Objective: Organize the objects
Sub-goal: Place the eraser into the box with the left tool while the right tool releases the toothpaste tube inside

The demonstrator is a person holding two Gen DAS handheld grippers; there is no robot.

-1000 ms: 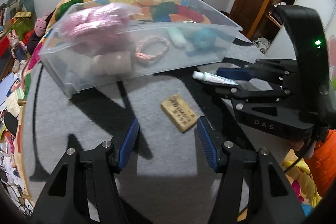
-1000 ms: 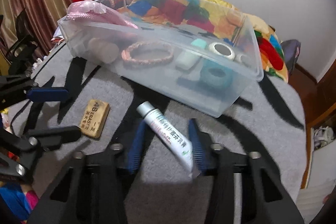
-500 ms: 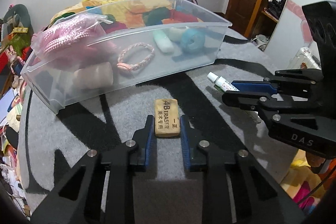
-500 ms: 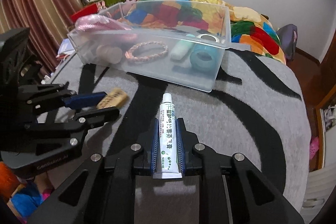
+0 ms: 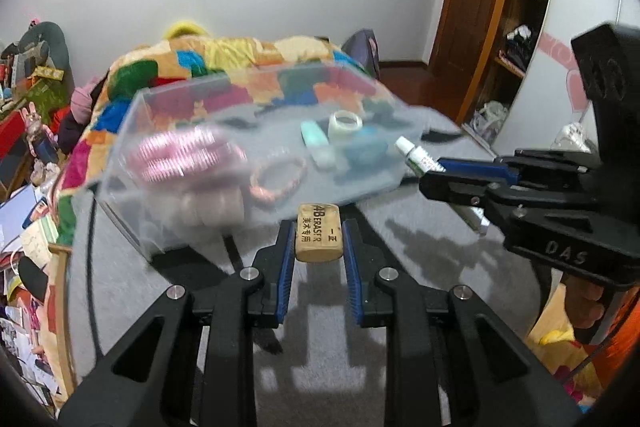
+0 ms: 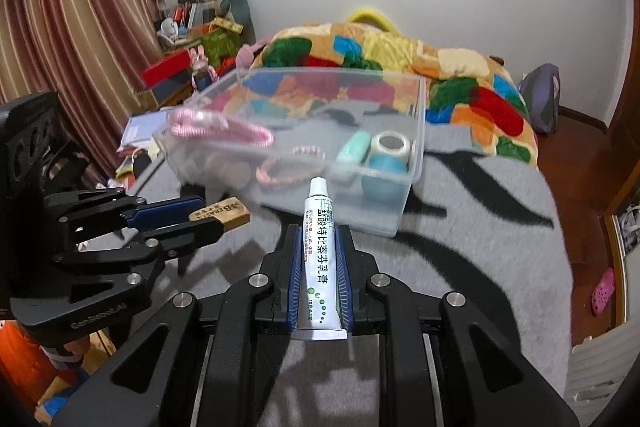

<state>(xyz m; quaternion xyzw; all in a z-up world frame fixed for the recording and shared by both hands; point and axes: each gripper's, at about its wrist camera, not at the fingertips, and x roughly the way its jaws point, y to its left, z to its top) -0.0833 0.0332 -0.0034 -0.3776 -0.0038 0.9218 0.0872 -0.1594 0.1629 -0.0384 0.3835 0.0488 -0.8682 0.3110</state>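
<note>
a: the eraser (image 5: 318, 233) sits clamped in the left gripper (image 5: 318, 247), long axis pointing ahead toward the clear bin (image 5: 256, 155), which lies just beyond, at frame centre.

b: the ointment tube (image 6: 319, 259) is pinched in the right gripper (image 6: 319, 267), cap forward, equally near the bin.

a: the eraser reads "4b eraser"; the tube carries chinese print.

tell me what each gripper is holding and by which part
Left gripper clamps the eraser by its long sides; right gripper clamps the ointment tube across its lower body.
</note>
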